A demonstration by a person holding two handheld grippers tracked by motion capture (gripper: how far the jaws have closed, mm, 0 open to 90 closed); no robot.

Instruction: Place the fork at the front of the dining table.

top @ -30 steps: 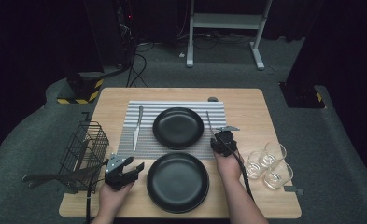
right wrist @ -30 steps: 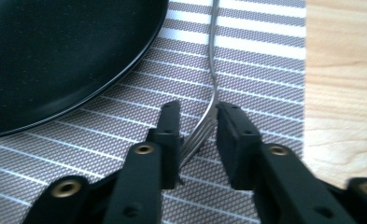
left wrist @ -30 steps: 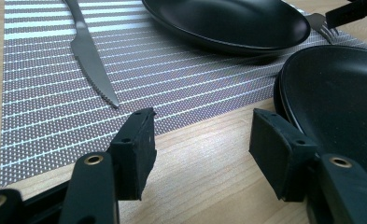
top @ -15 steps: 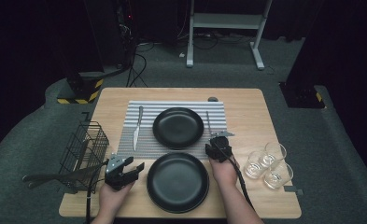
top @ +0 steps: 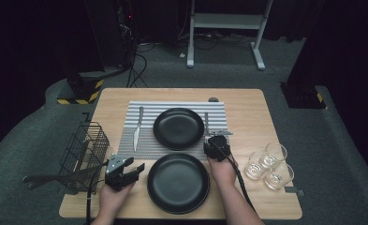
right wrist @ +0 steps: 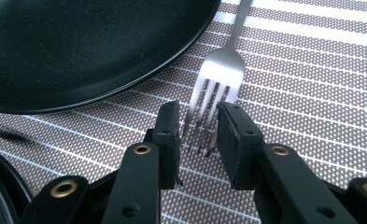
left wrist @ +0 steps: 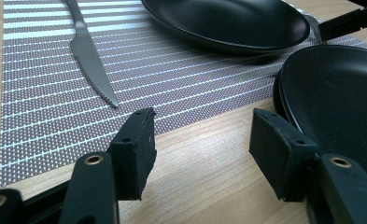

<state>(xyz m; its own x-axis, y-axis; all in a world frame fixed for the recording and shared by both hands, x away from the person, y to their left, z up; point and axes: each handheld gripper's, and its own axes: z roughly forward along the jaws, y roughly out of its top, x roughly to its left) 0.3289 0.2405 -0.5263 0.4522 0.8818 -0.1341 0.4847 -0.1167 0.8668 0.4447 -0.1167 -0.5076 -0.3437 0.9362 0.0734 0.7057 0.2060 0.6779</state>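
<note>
Two black plates sit on the table, the far plate (top: 178, 128) on a striped placemat (top: 149, 143) and the near plate (top: 178, 183) in front of it. A knife (top: 137, 129) lies on the mat's left side and a fork (top: 206, 121) on its right. My right gripper (right wrist: 199, 135) is low over the fork (right wrist: 221, 65), its jaws narrow and astride the tine tips. A sliver of gap shows at the left pad. My left gripper (left wrist: 202, 135) stands open over bare wood, left of the near plate (left wrist: 335, 88), with nothing between its jaws.
A black wire basket (top: 85, 145) stands at the table's left edge, with dark tongs (top: 55, 178) lying beside it. Three clear glasses (top: 268, 161) are grouped at the right. The knife (left wrist: 90, 56) lies ahead of the left gripper on the mat.
My right gripper has shifted slightly left and nearer along the fork, toward the near plate's rim. The left gripper has stayed put.
</note>
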